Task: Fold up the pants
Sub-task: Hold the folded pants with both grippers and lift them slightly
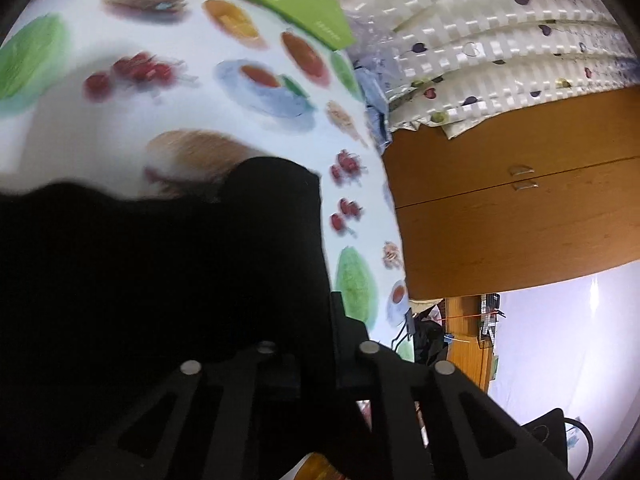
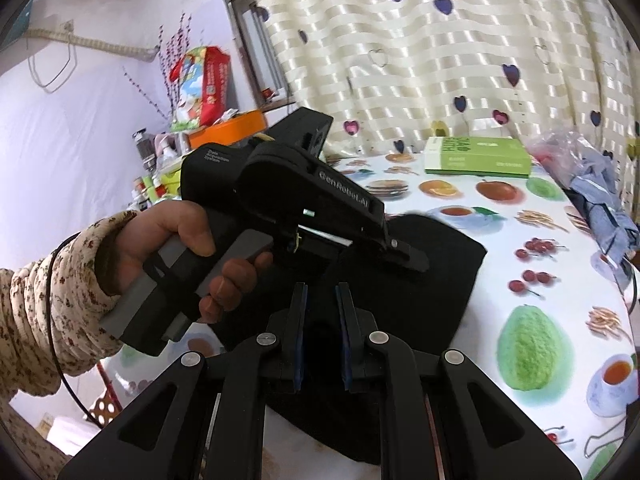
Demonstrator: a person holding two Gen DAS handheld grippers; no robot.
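Observation:
Black pants (image 2: 432,280) lie bunched and partly folded on a fruit-print tablecloth (image 2: 532,264). My right gripper (image 2: 323,300) hovers just above their near part, fingers a small gap apart with nothing between them. The left gripper (image 2: 412,260), held in a hand with a floral sleeve, reaches in from the left with its fingers together over the pants' middle. In the left wrist view the black cloth (image 1: 160,280) fills the lower left and covers the left gripper's fingertips (image 1: 320,312), which look closed on it.
A green box (image 2: 476,156) lies at the table's far side by the heart-print curtain (image 2: 440,48). Crumpled blue cloth and a plastic bag (image 2: 600,200) sit at the right edge. A wooden cabinet (image 1: 520,216) stands beyond the table edge. A cluttered shelf (image 2: 200,120) is at the left.

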